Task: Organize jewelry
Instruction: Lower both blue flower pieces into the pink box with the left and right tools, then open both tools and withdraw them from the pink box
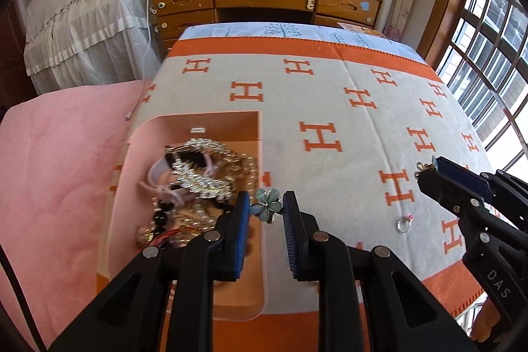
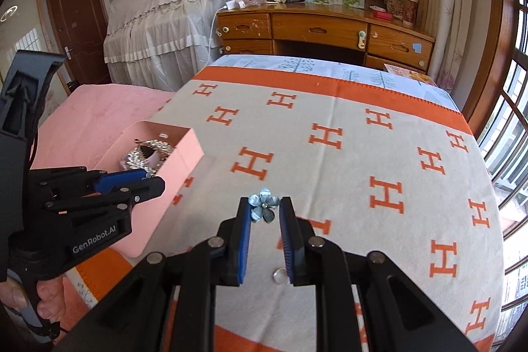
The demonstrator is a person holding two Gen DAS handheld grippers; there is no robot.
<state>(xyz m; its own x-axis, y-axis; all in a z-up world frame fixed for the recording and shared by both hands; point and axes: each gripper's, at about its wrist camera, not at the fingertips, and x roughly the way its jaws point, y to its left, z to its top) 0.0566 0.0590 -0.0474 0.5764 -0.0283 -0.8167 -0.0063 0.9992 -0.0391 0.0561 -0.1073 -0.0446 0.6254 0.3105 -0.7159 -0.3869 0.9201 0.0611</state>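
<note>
Ring shows only in left view.

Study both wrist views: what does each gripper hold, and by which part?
The left gripper pinches a blue flower ornament by its petal edges. The right gripper pinches a matching flower ornament the same way, at its fingertips.

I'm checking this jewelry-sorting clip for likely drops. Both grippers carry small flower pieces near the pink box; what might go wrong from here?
1. The left gripper pinches its blue flower piece only at the fingertips, so it may slip out before it clears the pink box wall.
2. The right gripper holds its flower piece just as shallowly, above bare blanket.
3. The silver ring still lies loose on the blanket and is easy to overlook.
</note>
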